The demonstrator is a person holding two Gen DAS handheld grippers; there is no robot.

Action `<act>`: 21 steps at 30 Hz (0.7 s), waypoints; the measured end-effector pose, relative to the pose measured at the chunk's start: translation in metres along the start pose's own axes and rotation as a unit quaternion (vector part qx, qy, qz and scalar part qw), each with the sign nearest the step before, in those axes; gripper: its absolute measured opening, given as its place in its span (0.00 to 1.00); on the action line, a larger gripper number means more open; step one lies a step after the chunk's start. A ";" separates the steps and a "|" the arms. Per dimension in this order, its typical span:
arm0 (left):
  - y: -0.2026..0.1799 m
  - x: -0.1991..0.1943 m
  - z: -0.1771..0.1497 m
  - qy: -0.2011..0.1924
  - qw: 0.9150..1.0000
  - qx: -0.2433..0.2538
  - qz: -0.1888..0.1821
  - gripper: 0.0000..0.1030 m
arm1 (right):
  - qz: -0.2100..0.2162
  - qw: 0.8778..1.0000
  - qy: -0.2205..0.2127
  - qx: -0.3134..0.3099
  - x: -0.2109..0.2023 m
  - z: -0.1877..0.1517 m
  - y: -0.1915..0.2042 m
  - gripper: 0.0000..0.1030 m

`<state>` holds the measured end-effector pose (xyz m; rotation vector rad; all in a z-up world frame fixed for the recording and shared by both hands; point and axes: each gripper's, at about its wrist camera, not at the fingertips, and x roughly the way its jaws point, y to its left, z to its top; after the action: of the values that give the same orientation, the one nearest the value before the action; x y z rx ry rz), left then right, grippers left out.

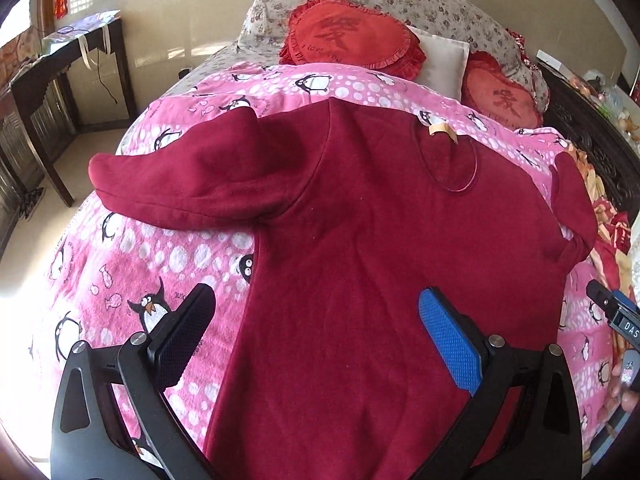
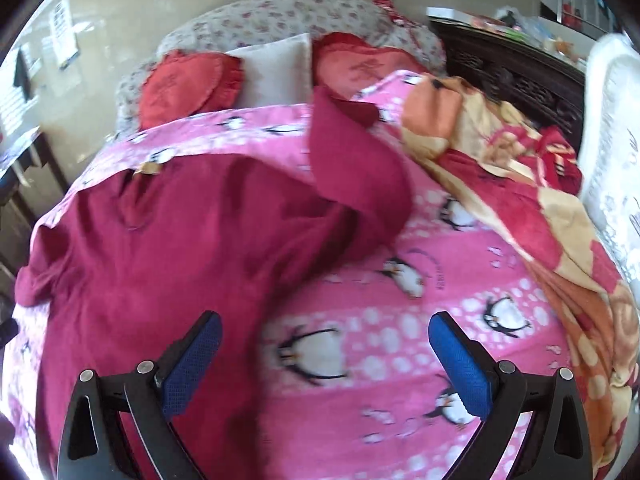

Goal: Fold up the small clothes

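Note:
A dark red long-sleeved top (image 1: 360, 248) lies spread flat on a pink penguin blanket (image 1: 132, 264), neck tag away from me. Its left sleeve (image 1: 180, 176) stretches out to the left; its right sleeve (image 2: 356, 160) angles up toward the pillows. My left gripper (image 1: 316, 332) is open and empty, jaws wide, over the top's lower body near the hem. My right gripper (image 2: 324, 352) is open and empty, straddling the top's right side edge (image 2: 248, 320) low down. The top also shows in the right wrist view (image 2: 160, 240). The right gripper's tip shows at the left view's right edge (image 1: 612, 312).
Red heart cushions (image 1: 352, 32), a white pillow (image 1: 440, 56) and floral pillows sit at the bed's head. An orange and red flowered blanket (image 2: 520, 184) lies bunched on the right. A dark carved headboard (image 2: 520, 68) stands behind it. A dark wooden desk (image 1: 60, 64) stands left of the bed.

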<state>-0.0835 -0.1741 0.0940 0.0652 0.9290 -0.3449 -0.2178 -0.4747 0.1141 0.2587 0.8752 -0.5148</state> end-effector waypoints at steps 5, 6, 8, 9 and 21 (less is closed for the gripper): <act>-0.005 0.003 0.001 -0.003 1.000 0.012 0.012 0.99 | 0.019 0.999 -0.001 -0.037 0.003 0.005 0.046 0.99; -0.006 0.004 0.002 -0.002 1.000 0.012 0.013 0.99 | 0.023 0.999 -0.001 -0.040 0.003 0.005 0.053 0.99; -0.006 0.006 0.002 -0.002 1.000 0.011 0.015 0.99 | 0.029 0.999 0.002 -0.043 0.004 0.007 0.062 0.99; -0.006 0.007 0.002 -0.001 1.000 0.011 0.015 0.99 | 0.032 0.998 0.004 -0.045 0.003 0.007 0.068 0.99; -0.009 0.015 0.007 0.000 1.000 0.014 0.018 0.99 | 0.051 0.997 0.017 -0.055 0.007 0.019 0.109 0.99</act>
<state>-0.0730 -0.1881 0.0872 0.1079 0.9228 -0.3256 -0.1439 -0.3919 0.1216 0.2103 0.9146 -0.3676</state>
